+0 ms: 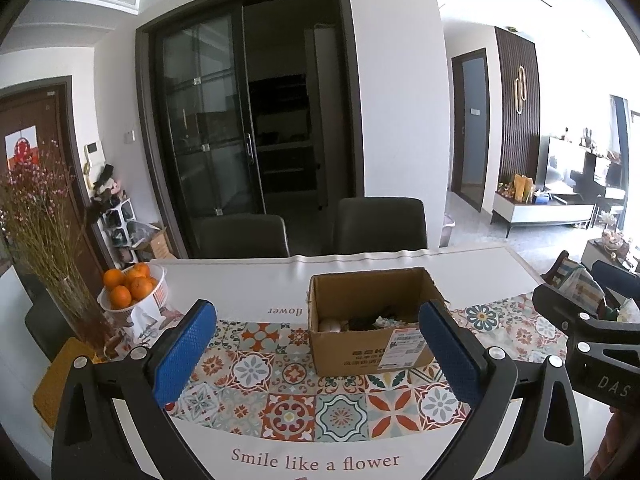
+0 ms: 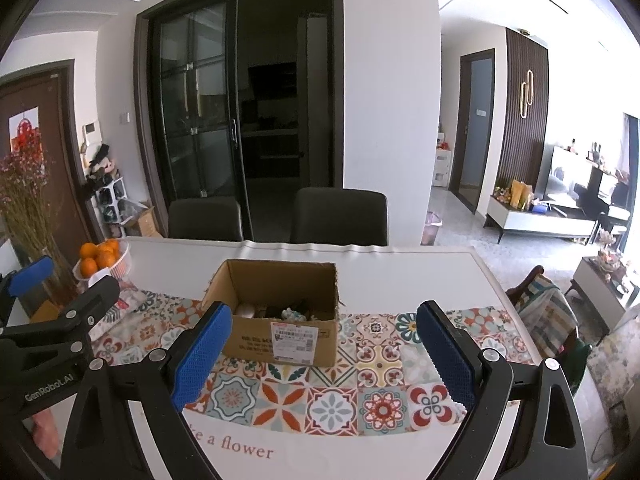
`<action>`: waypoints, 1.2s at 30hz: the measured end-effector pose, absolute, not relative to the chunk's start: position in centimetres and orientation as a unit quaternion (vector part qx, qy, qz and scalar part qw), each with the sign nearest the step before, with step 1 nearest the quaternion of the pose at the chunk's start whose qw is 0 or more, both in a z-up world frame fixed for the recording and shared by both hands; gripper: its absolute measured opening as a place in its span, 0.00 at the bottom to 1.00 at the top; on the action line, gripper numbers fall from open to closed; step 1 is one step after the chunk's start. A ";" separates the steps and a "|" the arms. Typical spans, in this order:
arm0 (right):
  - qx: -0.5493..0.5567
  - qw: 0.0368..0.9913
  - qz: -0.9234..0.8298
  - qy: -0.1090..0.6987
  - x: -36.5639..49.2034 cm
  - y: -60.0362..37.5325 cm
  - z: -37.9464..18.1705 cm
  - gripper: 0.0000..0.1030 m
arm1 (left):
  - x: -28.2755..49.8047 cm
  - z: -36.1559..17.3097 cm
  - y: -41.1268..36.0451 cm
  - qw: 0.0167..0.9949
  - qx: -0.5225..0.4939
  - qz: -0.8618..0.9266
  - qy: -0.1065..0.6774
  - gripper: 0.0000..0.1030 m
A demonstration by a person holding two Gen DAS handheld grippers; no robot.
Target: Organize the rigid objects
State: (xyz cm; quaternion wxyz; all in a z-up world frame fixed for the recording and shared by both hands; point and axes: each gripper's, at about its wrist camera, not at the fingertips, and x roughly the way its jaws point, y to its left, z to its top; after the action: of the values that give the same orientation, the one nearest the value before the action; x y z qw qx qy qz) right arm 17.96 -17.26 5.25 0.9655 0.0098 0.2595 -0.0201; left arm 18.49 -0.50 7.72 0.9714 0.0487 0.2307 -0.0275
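Setting: standing on a white dining table [image 1: 460, 264] under a tile-patterned runner [image 1: 340, 412] printed "Smile like a flower", two dark chairs [image 1: 380, 224] tucked in at the far side.

Task's thing: sitting near the middle of the runner, an open brown cardboard box with a white shipping label on its near wall [image 1: 370, 320] [image 2: 276, 312] – flaps gone or folded out of sight, top open.

Contents: lying at the bottom of the box, a jumble of small objects [image 1: 360, 323] [image 2: 276, 311] – one pale rounded piece, some dark pieces, one whitish-green; too small and shadowed for telling what each is.

Left gripper [image 1: 316, 354]: hovering low over the near part of the runner, blue textured pads [image 1: 182, 354] spread wide, gripping nothing, box framed between them but well apart.

Right gripper [image 2: 322, 354]: hovering likewise to the right, blue pads [image 2: 446, 354] spread wide, empty, pointing at the box.

Handling, box: probably light and fairly stiff, walls likely flexing if squeezed hard; gripping one upright wall at its top edge seeming best, one pad inside and one outside.

Handling, contents: judged rigid and light, the rounded pale one possibly slippery or breakable; reaching down from above and pinching across the narrowest part appearing safest.

Nearby: resting at the table's left end, a white basket of oranges [image 1: 132, 292] and a glass vase of dried pink flowers [image 1: 48, 224] – near enough to knock over during a careless sweep.
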 end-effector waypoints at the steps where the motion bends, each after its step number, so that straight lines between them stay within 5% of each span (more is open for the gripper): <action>1: 0.009 0.966 -0.021 0.259 17.9 -17.3 5.3 0.91 | 18.4 7.8 -0.5 0.972 0.049 -0.028 0.230 1.00; 36: 0.012 0.966 -0.022 0.258 17.3 -17.3 5.8 0.91 | 18.3 8.0 -0.8 0.971 0.047 -0.032 0.231 1.00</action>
State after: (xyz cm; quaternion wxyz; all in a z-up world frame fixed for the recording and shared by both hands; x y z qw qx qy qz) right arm 17.28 -17.28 5.83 0.9658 0.0116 0.2583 -0.0216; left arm 18.28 -0.76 8.02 0.9712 0.0465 0.2314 -0.0317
